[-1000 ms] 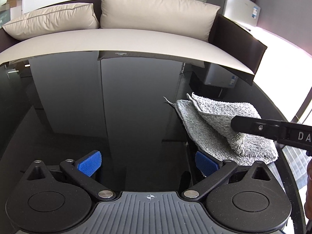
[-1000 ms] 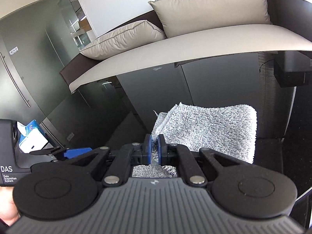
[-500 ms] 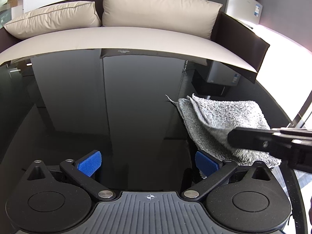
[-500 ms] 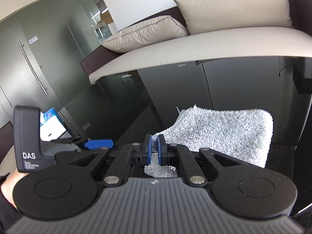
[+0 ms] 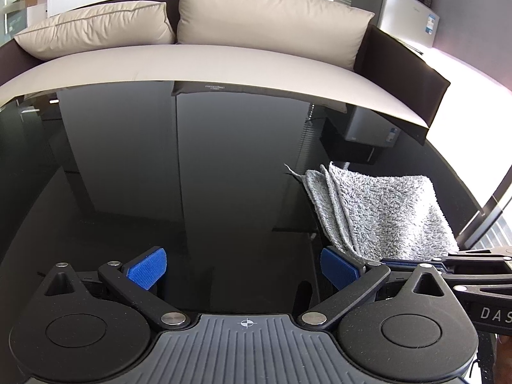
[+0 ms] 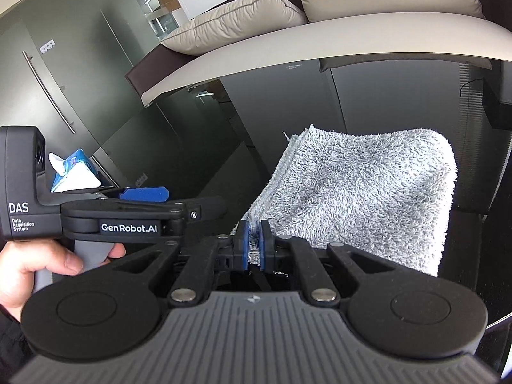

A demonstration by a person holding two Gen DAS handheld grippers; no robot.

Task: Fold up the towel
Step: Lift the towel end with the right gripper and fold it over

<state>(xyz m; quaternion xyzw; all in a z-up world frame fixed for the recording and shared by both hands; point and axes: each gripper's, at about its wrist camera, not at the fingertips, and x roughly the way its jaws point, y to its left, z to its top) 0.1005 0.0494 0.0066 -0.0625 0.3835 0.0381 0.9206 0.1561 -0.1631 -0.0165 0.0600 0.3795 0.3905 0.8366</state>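
Note:
A grey fluffy towel (image 5: 380, 211) lies folded in several layers on the black glossy table (image 5: 192, 176), at the right of the left wrist view. In the right wrist view the towel (image 6: 358, 192) fills the middle. My right gripper (image 6: 253, 243) is shut on the towel's near left corner, its blue pads pinching the layered edge. My left gripper (image 5: 243, 265) is open and empty over bare table, its right pad just left of the towel's near edge. The left gripper also shows in the right wrist view (image 6: 144, 193), held in a hand.
A beige sofa (image 5: 224, 60) with two cushions runs along the table's far edge. A silver appliance (image 5: 406, 9) stands at the back right. A blue and white tissue pack (image 6: 72, 172) lies at the left in the right wrist view.
My right gripper has carried the towel's corner toward me and down, laying the top layer flat over the lower ones. My left gripper has stayed open and nearly still.

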